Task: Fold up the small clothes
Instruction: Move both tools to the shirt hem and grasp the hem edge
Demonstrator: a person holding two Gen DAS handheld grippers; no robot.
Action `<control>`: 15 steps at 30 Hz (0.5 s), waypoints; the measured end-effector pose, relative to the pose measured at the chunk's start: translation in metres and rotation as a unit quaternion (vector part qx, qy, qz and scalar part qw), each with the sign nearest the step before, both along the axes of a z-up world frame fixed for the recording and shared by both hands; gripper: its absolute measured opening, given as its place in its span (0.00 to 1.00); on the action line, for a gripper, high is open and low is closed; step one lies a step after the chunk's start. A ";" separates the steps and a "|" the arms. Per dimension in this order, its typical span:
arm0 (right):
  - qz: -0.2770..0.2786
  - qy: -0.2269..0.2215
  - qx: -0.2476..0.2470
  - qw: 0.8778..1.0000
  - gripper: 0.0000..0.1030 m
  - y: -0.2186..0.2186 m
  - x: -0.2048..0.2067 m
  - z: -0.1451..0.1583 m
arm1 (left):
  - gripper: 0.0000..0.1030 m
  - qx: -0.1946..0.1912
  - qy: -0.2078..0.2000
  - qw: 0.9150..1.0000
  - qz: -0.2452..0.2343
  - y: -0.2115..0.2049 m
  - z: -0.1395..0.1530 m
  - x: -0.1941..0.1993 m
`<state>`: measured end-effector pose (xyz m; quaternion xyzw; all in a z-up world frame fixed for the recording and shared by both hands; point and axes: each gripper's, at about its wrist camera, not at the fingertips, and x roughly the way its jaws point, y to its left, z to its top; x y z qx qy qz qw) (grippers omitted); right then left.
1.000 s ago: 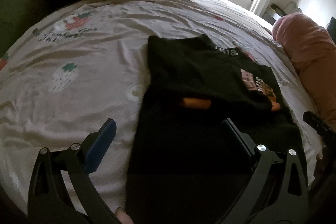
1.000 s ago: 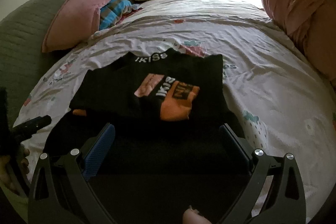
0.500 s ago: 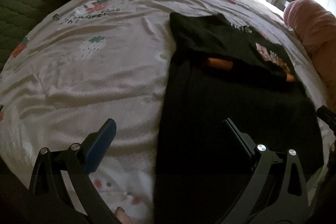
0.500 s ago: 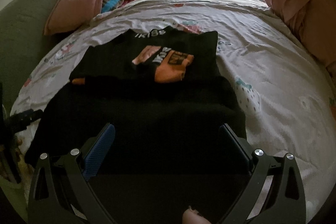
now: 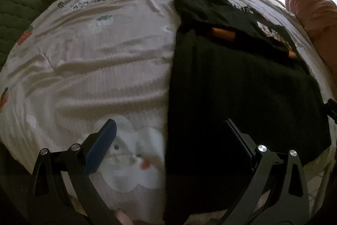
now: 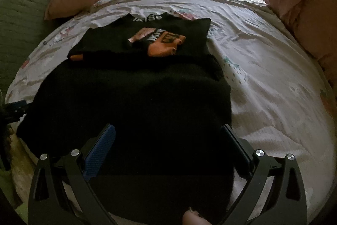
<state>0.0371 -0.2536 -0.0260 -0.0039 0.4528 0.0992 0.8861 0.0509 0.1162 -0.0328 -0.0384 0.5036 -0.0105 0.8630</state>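
Black garment (image 6: 134, 98) lies flat on the bed (image 6: 263, 77), sleeves folded in at the far end. We hold left gripper (image 5: 168, 130) & right gripper (image 6: 167, 136) spread, empty, over its near hem (prob. to fold it away).

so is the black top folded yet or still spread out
Partly folded: black top lies flat, sleeves tucked across its chest.

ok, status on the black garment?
Both jaws open, empty. Black garment flat on bedsheet, sleeves folded in, bottom half not yet folded. Nothing in the way.
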 end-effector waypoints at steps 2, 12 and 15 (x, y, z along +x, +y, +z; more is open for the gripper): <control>-0.003 0.005 0.000 1.000 0.96 -0.004 -0.004 -0.003 | 0.91 -0.003 0.005 1.000 -0.003 0.000 -0.003 -0.004; 0.000 0.013 -0.007 1.000 0.96 -0.014 -0.019 -0.007 | 0.45 -0.029 0.009 0.999 -0.017 0.003 -0.005 -0.034; 0.007 0.017 -0.008 1.000 0.96 -0.016 -0.024 -0.008 | 0.35 -0.039 0.008 0.999 -0.021 0.003 -0.005 -0.041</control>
